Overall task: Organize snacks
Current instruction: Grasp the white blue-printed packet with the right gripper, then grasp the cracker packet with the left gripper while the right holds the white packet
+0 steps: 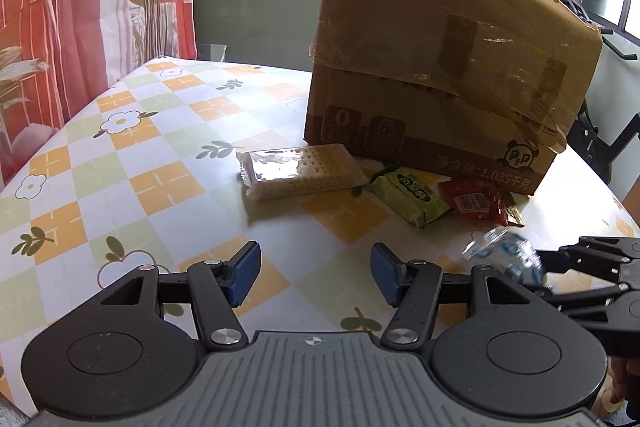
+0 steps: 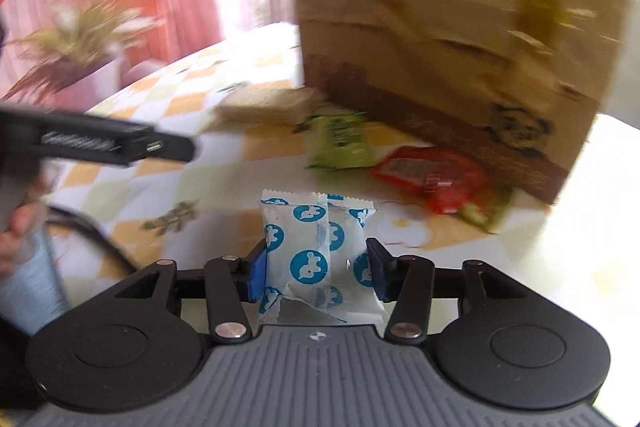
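Cardboard box (image 1: 440, 67) stands taped shut on the table (image 1: 120, 167), contents unseen. Against its base we see a cracker pack (image 1: 300, 171), green packet (image 1: 412, 197) and red packet (image 1: 474, 201). Our right gripper (image 2: 316, 267) jaws clamp the blue-dotted white packet (image 2: 308, 247); left gripper (image 1: 316, 273) jaws gape empty.

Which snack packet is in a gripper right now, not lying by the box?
The white packet with blue circles, clamped in the right gripper. The cracker pack, green packet and red packet lie on the table.
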Tool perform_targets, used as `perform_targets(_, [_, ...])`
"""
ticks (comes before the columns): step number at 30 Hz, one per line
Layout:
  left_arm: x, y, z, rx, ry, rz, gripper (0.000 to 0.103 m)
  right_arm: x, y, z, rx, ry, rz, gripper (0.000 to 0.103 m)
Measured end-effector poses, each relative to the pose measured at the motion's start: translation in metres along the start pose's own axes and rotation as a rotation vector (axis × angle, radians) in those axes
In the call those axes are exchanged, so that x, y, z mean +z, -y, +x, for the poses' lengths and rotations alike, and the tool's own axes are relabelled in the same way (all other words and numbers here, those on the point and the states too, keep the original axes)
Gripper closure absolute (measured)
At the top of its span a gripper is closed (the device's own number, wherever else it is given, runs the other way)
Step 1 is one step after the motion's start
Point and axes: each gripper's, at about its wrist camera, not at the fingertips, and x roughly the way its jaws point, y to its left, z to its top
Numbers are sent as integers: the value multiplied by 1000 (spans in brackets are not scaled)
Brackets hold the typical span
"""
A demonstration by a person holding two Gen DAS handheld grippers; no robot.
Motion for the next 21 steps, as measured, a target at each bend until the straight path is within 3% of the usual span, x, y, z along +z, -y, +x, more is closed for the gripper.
perform_targets(6, [-1, 2, 3, -12, -18, 5, 40, -11, 30, -8, -116, 56, 134, 53])
perform_targets(8, [-1, 5, 4, -15, -20, 14, 40, -12, 38, -8, -109, 64, 176, 53])
perform_targets(15, [-3, 8, 9, -17, -46, 24, 40, -14, 40, -7, -103, 65, 149, 53])
perform_targets(21, [13, 0, 14, -43, 2, 50, 40, -14, 38, -7, -91, 67, 155, 52])
